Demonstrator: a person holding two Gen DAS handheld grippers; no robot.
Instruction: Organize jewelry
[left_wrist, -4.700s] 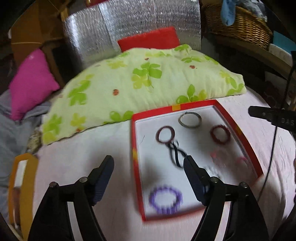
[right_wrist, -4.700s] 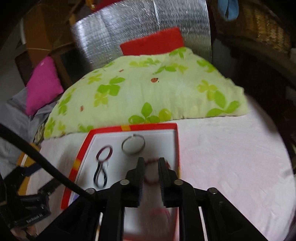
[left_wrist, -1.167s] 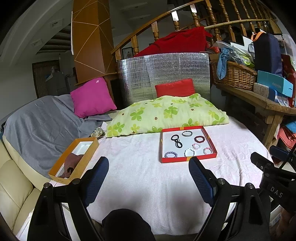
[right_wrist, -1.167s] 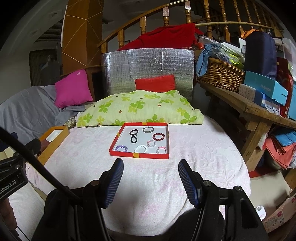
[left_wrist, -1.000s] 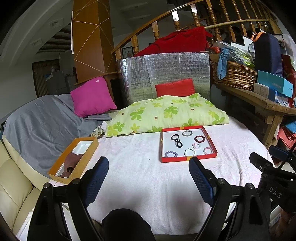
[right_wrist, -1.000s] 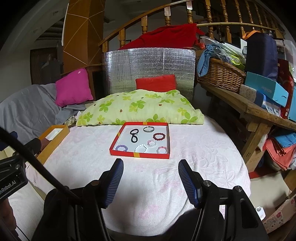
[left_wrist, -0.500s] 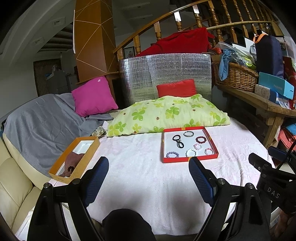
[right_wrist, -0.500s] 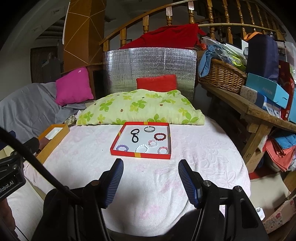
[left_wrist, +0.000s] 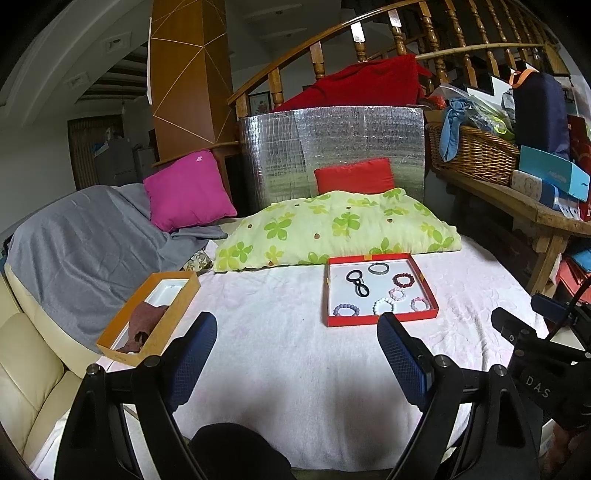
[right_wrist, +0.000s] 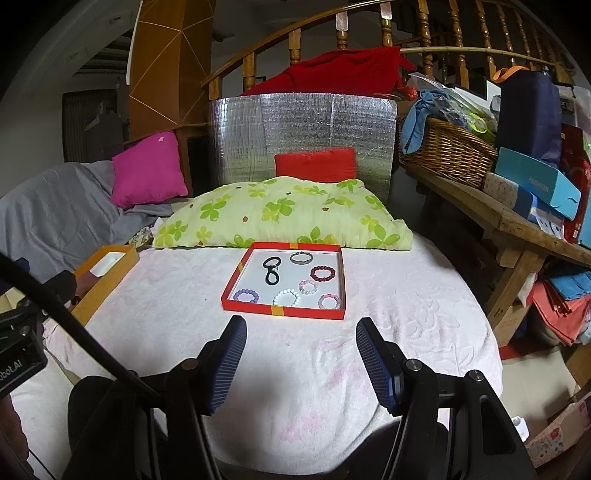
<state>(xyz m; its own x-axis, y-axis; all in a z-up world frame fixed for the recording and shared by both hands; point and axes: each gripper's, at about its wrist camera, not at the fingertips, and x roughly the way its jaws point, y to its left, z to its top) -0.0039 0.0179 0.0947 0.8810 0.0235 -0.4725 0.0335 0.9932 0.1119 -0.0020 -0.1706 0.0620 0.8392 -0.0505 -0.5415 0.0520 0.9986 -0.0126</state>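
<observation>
Both wrist views. The left tongs (left_wrist: 295, 347) and right tongs (right_wrist: 301, 350) hang with jaws apart and nothing between them, well short of the red tray (right_wrist: 282, 311) on the pink-covered table (right_wrist: 406, 314). Seconds earlier both worked directly over the tray, the right nearly closed above a bracelet; they have since drawn back. The bracelets (right_wrist: 322, 273) and black hair ties (right_wrist: 271, 270) lie spaced inside the tray, suggesting the sorting is finished. An orange box (left_wrist: 147, 306) sits apart, left.

Dim, soft indoor light; both views sharp, with fisheye bending and dark corners.
</observation>
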